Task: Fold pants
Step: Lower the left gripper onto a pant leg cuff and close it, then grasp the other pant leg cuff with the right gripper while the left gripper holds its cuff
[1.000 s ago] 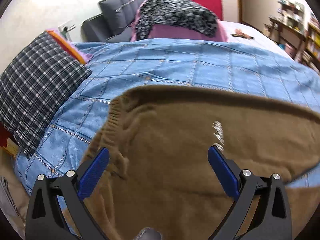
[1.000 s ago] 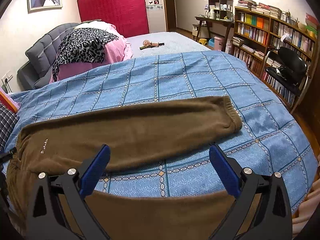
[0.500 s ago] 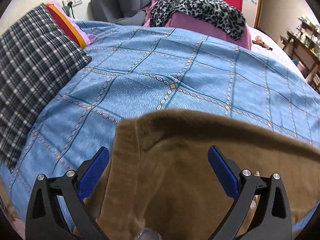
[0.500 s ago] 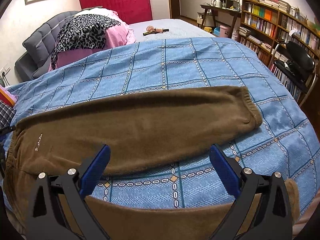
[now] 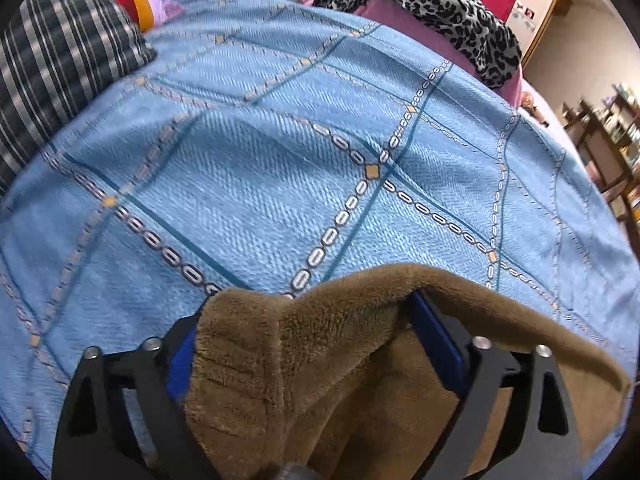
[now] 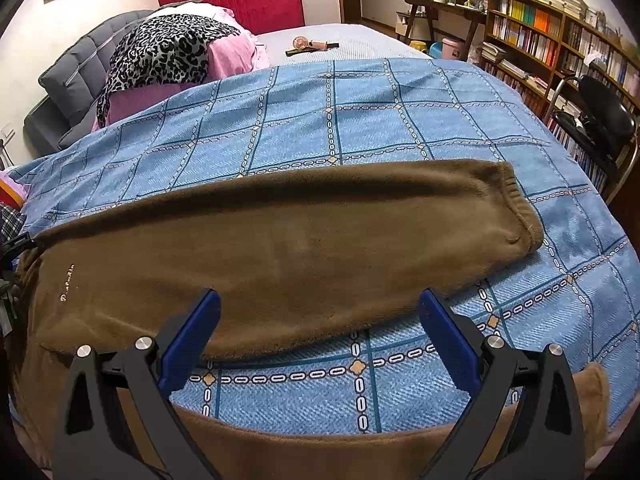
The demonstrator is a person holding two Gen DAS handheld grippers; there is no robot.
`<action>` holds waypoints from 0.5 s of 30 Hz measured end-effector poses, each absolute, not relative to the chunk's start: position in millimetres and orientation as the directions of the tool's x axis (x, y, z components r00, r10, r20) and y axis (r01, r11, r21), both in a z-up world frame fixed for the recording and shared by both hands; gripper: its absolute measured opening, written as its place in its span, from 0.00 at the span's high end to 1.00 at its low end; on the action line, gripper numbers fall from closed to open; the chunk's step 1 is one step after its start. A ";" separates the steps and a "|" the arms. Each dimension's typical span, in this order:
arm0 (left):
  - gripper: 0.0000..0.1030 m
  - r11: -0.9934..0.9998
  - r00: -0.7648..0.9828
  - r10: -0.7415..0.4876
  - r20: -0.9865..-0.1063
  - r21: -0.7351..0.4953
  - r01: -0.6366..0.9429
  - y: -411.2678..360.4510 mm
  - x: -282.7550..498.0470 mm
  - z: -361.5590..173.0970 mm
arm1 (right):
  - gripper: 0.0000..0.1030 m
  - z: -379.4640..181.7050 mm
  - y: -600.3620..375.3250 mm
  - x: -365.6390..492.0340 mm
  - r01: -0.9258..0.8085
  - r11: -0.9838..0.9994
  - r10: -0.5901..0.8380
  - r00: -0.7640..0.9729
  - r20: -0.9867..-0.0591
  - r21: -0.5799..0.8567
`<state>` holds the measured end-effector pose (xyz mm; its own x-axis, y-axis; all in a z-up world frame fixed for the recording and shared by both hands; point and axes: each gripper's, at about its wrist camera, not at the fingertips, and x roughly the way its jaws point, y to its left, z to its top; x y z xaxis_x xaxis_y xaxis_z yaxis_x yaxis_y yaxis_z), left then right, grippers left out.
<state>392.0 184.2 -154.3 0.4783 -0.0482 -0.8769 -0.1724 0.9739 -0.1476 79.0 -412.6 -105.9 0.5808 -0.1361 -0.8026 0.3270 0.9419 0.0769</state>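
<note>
Brown fleece pants (image 6: 300,248) lie across the blue checked bedspread (image 6: 360,128). One leg stretches left to right with its cuff at the right, and the other leg (image 6: 320,452) lies along the near edge. My right gripper (image 6: 320,298) hovers open over the strip of bedspread between the two legs, with nothing between its fingers. In the left wrist view, the pants' waist corner (image 5: 320,360) is bunched up between the blue pads of my left gripper (image 5: 308,316). Its jaws are closing but still stand wide. Fleece drapes over both fingertips.
A dark plaid pillow (image 5: 60,60) lies at the left of the bed. A leopard-print cloth (image 6: 160,52) sits on a pink bundle against the grey headboard (image 6: 72,68). Bookshelves (image 6: 560,40) and a black office chair (image 6: 600,120) stand to the right.
My left gripper has moved forward and down to the pants' corner, and the fleece is now gathered between its narrowing jaws. My right gripper has sunk a little toward the bed.
</note>
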 end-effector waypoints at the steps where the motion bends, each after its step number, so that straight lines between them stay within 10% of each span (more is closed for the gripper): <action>1: 0.17 0.973 0.478 -0.048 -0.877 -0.149 -0.176 184.1 391.7 -155.1 | 0.03 -106.4 -412.8 79.3 0.328 0.942 -0.136 0.580 -0.803 0.078; 7: 0.60 0.978 0.490 -0.074 -0.869 -0.160 -0.135 179.6 380.8 -145.2 | 0.03 -110.0 -418.7 79.0 0.340 0.937 -0.141 0.579 -0.803 0.081; 15: 0.64 0.987 0.590 -0.116 -0.799 -0.160 -0.023 158.4 339.4 -93.8 | 0.03 -109.5 -466.0 76.0 0.423 0.897 -0.155 0.575 -0.803 0.130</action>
